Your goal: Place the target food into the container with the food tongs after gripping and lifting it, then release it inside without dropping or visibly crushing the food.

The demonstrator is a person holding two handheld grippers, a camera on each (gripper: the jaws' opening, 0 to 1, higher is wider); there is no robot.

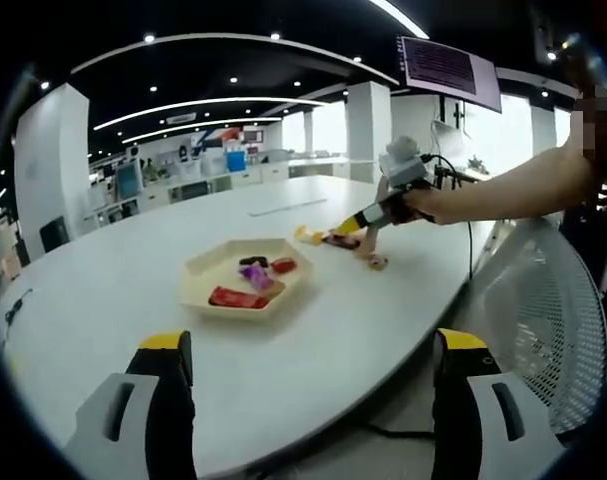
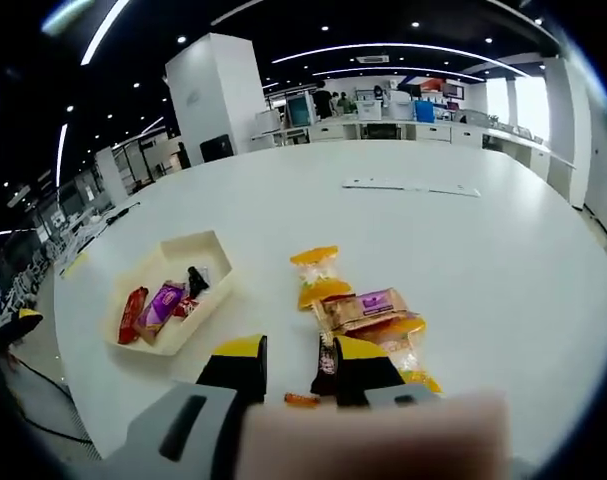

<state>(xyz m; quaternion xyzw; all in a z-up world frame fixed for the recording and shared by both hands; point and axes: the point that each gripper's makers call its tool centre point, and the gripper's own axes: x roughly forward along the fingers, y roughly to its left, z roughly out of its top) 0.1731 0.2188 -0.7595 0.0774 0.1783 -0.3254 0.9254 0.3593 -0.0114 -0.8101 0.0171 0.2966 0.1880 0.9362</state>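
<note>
— What lies around the tray (image 2: 219,246)?
— Loose snack packets (image 2: 363,312) on the white table (image 2: 463,250), well apart from it; wrapped snacks (image 2: 161,300) already inside.
— The right gripper (image 2: 301,372)?
— Jaws slightly parted over a dark packet (image 2: 326,365); gripping or not, I cannot tell.
— The left gripper (image 1: 313,360)?
— Spread wide, holding nothing, at the table's edge. Its view adds a white mesh chair (image 1: 553,320) and a person's arm (image 1: 503,185).
</note>
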